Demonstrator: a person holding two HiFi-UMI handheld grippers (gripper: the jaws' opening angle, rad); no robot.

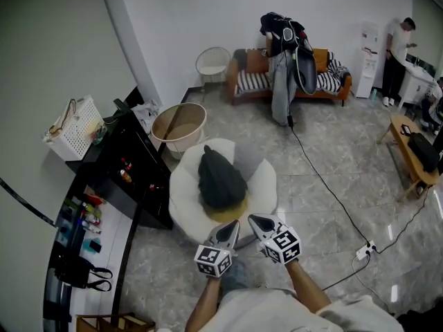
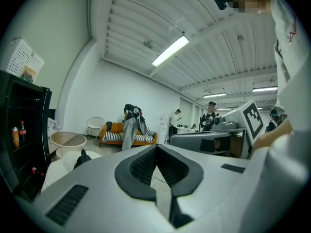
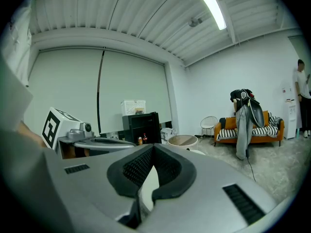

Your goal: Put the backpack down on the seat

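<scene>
Backpack, dark and rounded, lies on top of the white round seat in the middle of the head view, clear of both tools. Left gripper and right gripper sit side by side at the lower centre of that view, just below the seat's near edge, with their tips pointing toward it. Each gripper's own view shows its jaws pressed together with nothing between them. A black cabinet stands left of the seat and a round tub just above it in the frame. An orange sofa sits at the upper right, with a loaded clothes rack in front. A black cable crosses the floor on the right.
</scene>
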